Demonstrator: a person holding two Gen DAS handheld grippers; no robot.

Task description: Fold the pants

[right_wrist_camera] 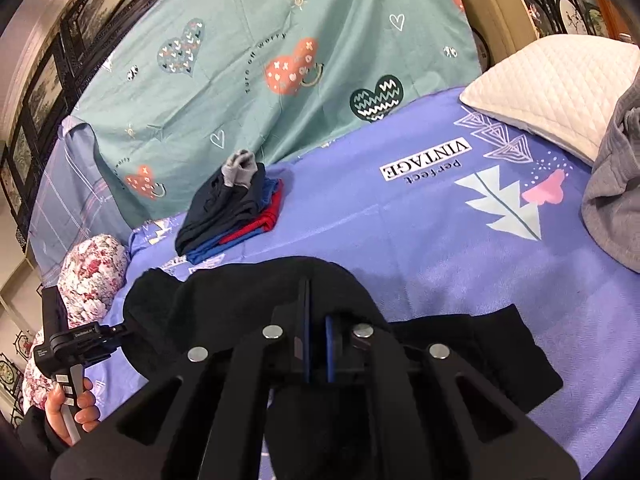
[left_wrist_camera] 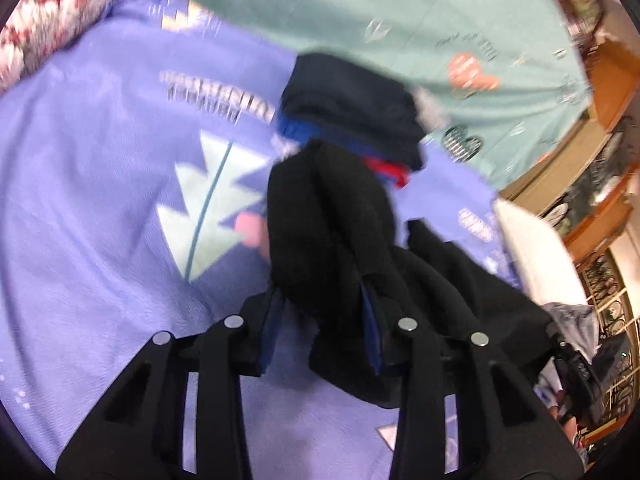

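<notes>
The black pants (left_wrist_camera: 332, 232) hang bunched over my left gripper (left_wrist_camera: 320, 304), whose fingers stand apart with cloth draped between them, above the purple blanket. In the right wrist view the black pants (right_wrist_camera: 256, 300) lie on the blanket and my right gripper (right_wrist_camera: 318, 320) is shut on their near edge, blue pads almost together. The left gripper's handle (right_wrist_camera: 76, 344) and the hand on it show at the lower left there.
A stack of folded dark, blue and red clothes (right_wrist_camera: 236, 208) sits on the purple blanket (right_wrist_camera: 400, 220), also in the left wrist view (left_wrist_camera: 356, 112). A teal heart sheet (right_wrist_camera: 260, 60) lies behind. A white pillow (right_wrist_camera: 560, 84), grey garment (right_wrist_camera: 616, 184), floral pillow (right_wrist_camera: 88, 272).
</notes>
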